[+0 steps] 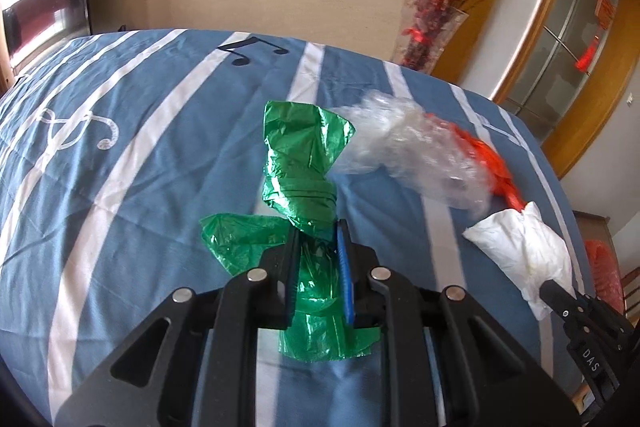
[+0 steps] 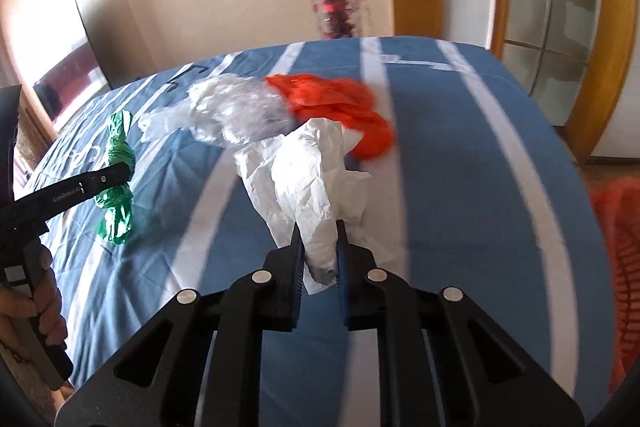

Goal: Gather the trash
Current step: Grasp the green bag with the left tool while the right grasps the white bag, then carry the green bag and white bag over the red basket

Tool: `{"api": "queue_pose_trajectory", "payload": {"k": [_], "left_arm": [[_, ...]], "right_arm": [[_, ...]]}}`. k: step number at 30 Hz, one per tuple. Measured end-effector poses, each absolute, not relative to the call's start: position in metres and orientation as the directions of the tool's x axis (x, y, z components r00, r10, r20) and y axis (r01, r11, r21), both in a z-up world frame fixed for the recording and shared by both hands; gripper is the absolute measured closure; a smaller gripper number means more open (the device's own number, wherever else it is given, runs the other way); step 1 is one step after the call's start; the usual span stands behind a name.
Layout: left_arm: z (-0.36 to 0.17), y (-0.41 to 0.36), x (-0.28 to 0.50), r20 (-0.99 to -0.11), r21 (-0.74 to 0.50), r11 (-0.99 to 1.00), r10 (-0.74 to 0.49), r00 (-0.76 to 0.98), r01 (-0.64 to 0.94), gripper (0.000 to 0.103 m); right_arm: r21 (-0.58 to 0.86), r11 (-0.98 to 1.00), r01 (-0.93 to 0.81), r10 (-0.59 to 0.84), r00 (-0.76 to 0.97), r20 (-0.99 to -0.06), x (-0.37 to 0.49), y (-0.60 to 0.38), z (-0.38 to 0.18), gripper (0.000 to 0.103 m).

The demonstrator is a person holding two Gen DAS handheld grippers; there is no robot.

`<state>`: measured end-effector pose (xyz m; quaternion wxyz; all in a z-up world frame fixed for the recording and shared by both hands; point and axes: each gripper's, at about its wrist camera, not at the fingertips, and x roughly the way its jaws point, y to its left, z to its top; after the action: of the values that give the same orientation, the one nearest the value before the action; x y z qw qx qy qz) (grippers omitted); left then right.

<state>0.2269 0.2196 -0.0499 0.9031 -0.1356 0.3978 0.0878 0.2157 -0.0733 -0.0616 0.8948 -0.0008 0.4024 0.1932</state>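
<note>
"GenRobot.AI" left gripper (image 2: 120,174) on green bag (image 2: 116,155); "DAS" right gripper (image 1: 550,287).

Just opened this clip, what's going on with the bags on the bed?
A person holding tongs in each hand is picking plastic trash off a blue striped bed cover. The left tongs are shut on a crumpled green bag, and the right tongs are shut on a white bag. A clear plastic bag and an orange bag lie on the cover, held by neither.
</note>
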Motion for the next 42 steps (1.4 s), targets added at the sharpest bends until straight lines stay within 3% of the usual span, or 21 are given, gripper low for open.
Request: {"api": "queue_pose_trajectory", "payload": {"k": [20,42], "left_arm": [[-0.03,0.069,0.228,-0.719,-0.215,0.977,-0.166,0.675,0.011,0.085],[-0.039,-0.088,0.242,-0.724,-0.274,0.915,-0.398,0.563,0.296,0.085]], "right_arm": [[0.175,0.984,-0.043,0.145,0.764,-0.628,0.179,-0.23,-0.032,0.089],[0.218,0.95,0.224,-0.045,0.789,-0.612,0.15,-0.354,-0.043,0.088]]}}
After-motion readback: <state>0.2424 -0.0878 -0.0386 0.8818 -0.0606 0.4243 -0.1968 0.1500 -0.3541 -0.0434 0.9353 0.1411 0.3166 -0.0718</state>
